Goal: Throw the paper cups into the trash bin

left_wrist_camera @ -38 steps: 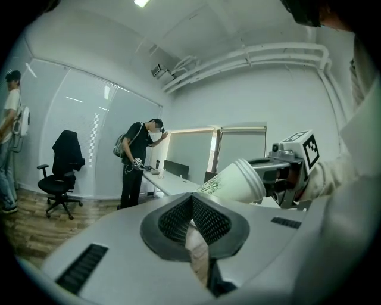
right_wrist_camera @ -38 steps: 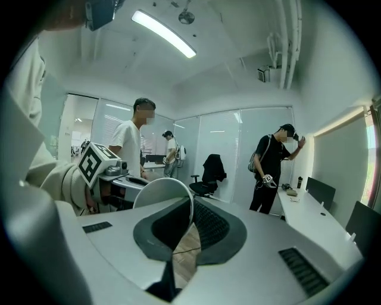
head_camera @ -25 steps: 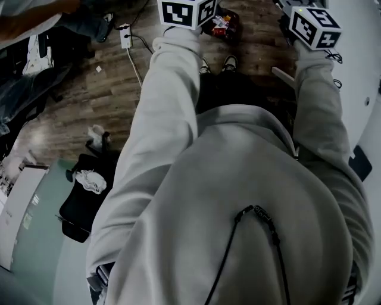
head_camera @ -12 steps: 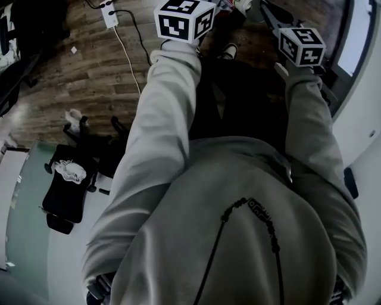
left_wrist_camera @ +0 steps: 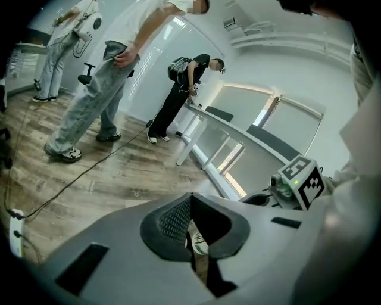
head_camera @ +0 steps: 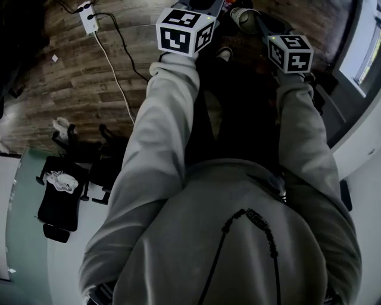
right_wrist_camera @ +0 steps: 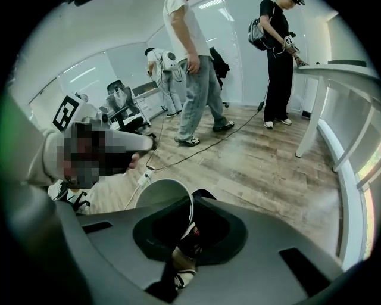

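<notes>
My right gripper [right_wrist_camera: 190,205] is shut on the rim wall of a white paper cup [right_wrist_camera: 162,193], whose open mouth stands up to the left of the jaws. In the head view that cup [head_camera: 241,16] shows at the top edge, beside the right gripper [head_camera: 262,21] and its marker cube [head_camera: 289,52]. My left gripper [left_wrist_camera: 189,205] has its jaws together at the tips, with nothing sticking out beyond them. A small pale printed scrap [left_wrist_camera: 199,243] shows low in the slit; I cannot tell what it is. No trash bin is recognisable in any view.
A power strip [head_camera: 89,21] and its cable [head_camera: 116,77] lie on the wood floor. Office chairs [head_camera: 59,190] stand at the left and a white desk [head_camera: 363,128] at the right. Several people [right_wrist_camera: 193,71] stand further off by a long white table [right_wrist_camera: 339,74].
Both arms have swung down toward the floor and the marker cubes sit lower in the head view. The paper cup in the right gripper has come into view at the top edge.
</notes>
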A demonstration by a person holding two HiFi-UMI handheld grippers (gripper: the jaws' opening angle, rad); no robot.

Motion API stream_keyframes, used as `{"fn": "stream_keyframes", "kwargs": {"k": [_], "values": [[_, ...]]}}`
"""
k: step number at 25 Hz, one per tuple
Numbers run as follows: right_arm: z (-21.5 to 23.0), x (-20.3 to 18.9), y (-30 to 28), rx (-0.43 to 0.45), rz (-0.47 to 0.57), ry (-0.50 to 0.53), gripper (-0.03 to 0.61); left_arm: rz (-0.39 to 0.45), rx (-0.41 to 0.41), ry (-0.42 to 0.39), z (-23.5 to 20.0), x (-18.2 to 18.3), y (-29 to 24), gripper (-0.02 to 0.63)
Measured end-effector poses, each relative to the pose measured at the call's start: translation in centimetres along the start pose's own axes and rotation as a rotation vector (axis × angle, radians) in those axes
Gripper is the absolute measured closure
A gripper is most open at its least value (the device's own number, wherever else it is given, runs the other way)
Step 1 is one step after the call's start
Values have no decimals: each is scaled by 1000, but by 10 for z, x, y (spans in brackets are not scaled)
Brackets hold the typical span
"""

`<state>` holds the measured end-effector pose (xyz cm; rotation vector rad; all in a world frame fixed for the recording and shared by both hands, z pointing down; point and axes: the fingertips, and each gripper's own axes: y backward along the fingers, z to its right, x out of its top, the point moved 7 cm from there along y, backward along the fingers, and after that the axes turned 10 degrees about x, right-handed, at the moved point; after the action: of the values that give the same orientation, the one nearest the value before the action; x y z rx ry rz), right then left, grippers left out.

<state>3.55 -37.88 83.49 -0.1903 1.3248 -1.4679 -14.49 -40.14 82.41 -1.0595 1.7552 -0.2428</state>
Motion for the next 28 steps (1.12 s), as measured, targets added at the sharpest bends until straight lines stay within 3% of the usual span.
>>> {"fn": "stream_keyframes", "kwargs": {"k": [4, 6, 12, 18, 26, 28], "values": [[4, -6, -9, 39, -13, -41, 527, -23, -6, 16, 1, -10, -6, 612], [4, -2, -7, 45, -14, -53, 457, -25, 2, 19, 1, -8, -4, 612], [-7, 30, 36, 61, 58, -60, 419, -9, -2, -7, 29, 23, 23, 612], [-43, 90, 103, 65, 159, -40, 419, 45, -12, -38, 64, 90, 75, 612], [-93, 178, 214, -4, 343, 47, 419, 166, -42, -195, 128, 201, 157, 612], [-104, 197, 240, -16, 387, 81, 460, 210, -45, -227, 143, 226, 176, 612]]}}
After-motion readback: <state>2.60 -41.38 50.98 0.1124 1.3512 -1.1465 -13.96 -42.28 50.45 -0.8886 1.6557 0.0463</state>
